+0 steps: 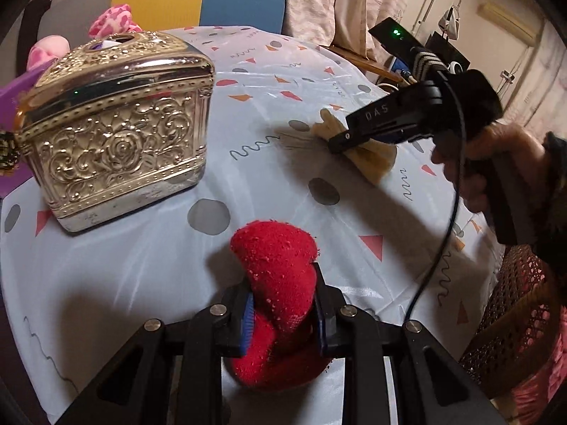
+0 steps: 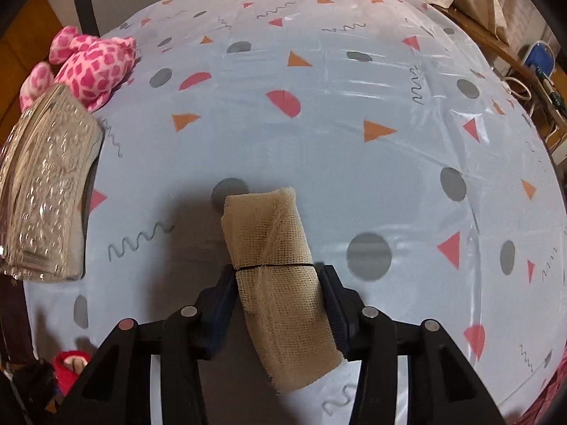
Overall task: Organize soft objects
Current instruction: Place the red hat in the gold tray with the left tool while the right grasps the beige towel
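progress: early | left gripper (image 1: 281, 313) fingers clamped on red plush (image 1: 276, 265) | right gripper (image 2: 280, 304) fingers pinch gauze roll (image 2: 273, 248) | pink toy (image 2: 94, 67) upper left, unsorted

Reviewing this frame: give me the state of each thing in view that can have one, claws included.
Left claw: shut on the red plush.
Red plush: squeezed between the pads.
Right claw: shut on the gauze roll.
Gauze roll: rolled, bound by a thin black band, over the tablecloth.
Metal box: upright on the table, lid on.
Pink spotted plush: lying untouched behind the box.
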A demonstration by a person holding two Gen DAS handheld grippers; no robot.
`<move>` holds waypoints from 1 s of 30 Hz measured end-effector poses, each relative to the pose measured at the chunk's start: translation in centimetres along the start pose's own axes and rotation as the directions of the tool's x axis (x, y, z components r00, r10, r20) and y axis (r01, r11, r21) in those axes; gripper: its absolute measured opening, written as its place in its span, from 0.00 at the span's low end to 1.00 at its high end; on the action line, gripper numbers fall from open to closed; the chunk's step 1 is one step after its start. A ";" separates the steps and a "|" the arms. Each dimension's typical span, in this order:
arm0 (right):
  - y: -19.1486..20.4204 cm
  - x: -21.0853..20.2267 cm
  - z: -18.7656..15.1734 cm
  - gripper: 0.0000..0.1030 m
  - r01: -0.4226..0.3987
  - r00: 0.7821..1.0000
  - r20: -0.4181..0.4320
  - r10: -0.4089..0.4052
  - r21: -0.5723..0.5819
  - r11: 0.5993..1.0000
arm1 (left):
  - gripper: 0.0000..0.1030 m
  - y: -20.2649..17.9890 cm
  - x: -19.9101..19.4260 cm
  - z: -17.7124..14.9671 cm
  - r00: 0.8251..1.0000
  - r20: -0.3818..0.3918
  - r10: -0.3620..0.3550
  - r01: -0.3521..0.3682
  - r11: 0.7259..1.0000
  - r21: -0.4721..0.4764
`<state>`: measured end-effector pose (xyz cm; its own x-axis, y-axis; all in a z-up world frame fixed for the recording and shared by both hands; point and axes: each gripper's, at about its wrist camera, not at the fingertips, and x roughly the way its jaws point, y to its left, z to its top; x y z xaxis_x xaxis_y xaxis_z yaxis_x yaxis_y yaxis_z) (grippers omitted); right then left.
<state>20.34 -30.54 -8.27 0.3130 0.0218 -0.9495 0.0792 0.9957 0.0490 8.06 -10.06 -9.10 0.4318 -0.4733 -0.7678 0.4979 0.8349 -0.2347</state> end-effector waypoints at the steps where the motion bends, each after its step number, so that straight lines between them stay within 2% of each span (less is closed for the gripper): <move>1: 0.6 -0.3 -0.6 0.44 -0.012 1.000 0.006 0.012 -0.008 1.000 | 0.25 0.1 -0.2 -0.2 1.000 0.004 0.004 -0.004 1.000 0.000; 7: 6.2 -0.5 -3.6 0.46 0.028 1.000 0.014 -0.026 -0.178 0.984 | 0.25 0.4 -1.6 -0.6 0.999 -0.007 0.047 -0.048 0.998 -0.043; 9: 6.3 -0.4 -3.9 0.47 0.041 0.999 0.028 -0.036 -0.168 0.985 | 0.25 0.6 -2.7 -0.6 0.998 0.012 0.056 -0.055 0.997 -0.050; 13: 5.5 -0.5 -4.2 0.47 0.003 0.999 0.033 0.002 -0.151 0.989 | 0.25 0.6 -5.9 -0.4 0.995 0.072 0.073 -0.068 0.995 -0.070; 18: 5.9 -0.3 -4.2 0.46 0.032 0.998 0.061 -0.021 -0.181 0.983 | 0.25 0.7 -10.1 0.0 0.979 0.160 0.128 -0.116 0.990 -0.080; 30: 7.0 -0.5 -4.7 0.46 0.054 0.995 0.088 -0.036 -0.213 0.976 | 0.25 2.4 -15.7 -0.4 0.950 0.243 0.197 -0.162 0.974 -0.156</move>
<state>16.32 -23.14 -8.93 0.3919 -0.0220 -0.9197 -0.1075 0.9918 -0.0696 2.17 -0.50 2.15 0.6910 -0.3535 -0.6305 0.2976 0.9340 -0.1976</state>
